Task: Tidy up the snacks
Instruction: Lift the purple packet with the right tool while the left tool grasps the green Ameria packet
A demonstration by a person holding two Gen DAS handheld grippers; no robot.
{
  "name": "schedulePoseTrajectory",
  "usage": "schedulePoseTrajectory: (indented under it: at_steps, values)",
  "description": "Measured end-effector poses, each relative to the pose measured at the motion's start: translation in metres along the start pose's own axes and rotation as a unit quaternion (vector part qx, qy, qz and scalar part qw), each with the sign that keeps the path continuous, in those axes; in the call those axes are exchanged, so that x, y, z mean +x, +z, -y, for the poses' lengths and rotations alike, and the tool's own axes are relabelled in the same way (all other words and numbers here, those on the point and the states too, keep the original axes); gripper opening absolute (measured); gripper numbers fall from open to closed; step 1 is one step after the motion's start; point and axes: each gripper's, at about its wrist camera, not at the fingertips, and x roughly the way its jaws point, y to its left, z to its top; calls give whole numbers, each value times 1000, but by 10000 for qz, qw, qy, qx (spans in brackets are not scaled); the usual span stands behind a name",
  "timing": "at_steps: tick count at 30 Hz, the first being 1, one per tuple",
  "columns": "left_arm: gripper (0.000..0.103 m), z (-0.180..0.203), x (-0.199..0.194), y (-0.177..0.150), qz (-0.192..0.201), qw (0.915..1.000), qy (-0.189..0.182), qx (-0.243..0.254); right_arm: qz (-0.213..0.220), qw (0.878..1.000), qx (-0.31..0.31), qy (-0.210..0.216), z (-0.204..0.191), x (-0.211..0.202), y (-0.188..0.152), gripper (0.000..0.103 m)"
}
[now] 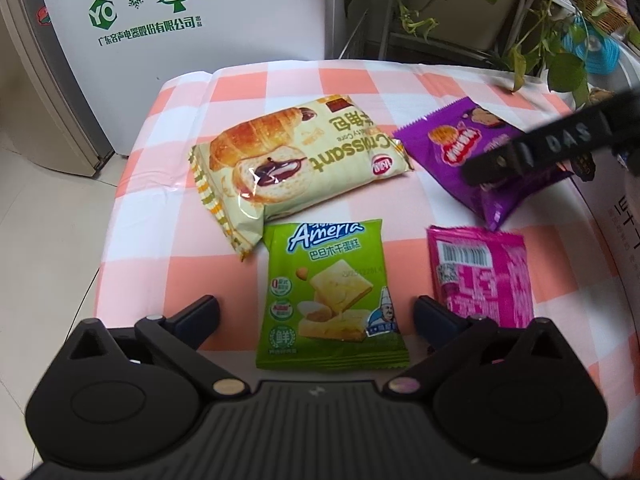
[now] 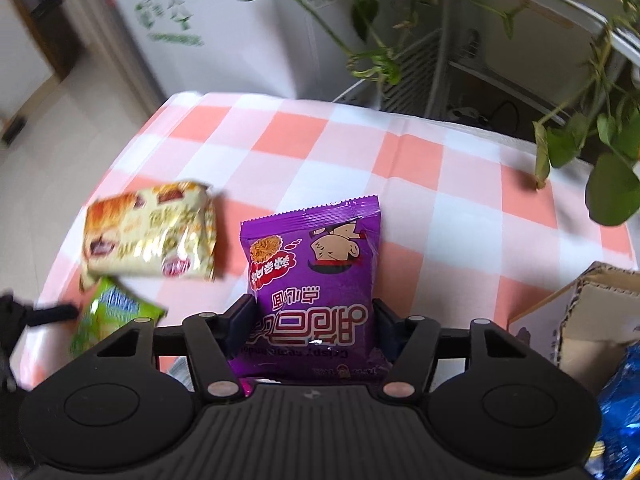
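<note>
Right wrist: jaws seemingly grip purple packet (image 2: 316, 280).

croissant pack (image 1: 296, 160): cream, puffy, flat on checked cloth, far-left of group
green cake pack (image 1: 332, 300): flat, print up, just below croissant pack, corner touching or nearly
purple noodle pack (image 2: 316, 280): sides between right gripper fingers, right of croissant pack
pink pack (image 1: 480, 276): barcode side up, flat, right of green one

My jaws pinch the purple snack packet (image 2: 314, 280) above the checked surface (image 2: 400, 168); a croissant pack (image 2: 150, 238) lies left, a cardboard box (image 2: 580, 320) right.
</note>
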Motion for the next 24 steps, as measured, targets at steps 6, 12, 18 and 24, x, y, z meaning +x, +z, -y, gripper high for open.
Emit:
schedulePoseTrajectory:
  at_steps: [6,12,18,24]
  values:
    - [103,0,0,0,-12,10000,-7,-8,35,9999,102,-38,3,0,-2,75]
    - [102,-5,2,6,-104,9999,12,-74,48,9999,162,-30,-1,7,0,86]
    - [102,0,2,8,-21,9999,89,69,1,9999,75,-84,-4,14,1,88]
    - [102,5,2,8,92,9998,161,119,50,9995,-159,-283,-8,17,-2,88]
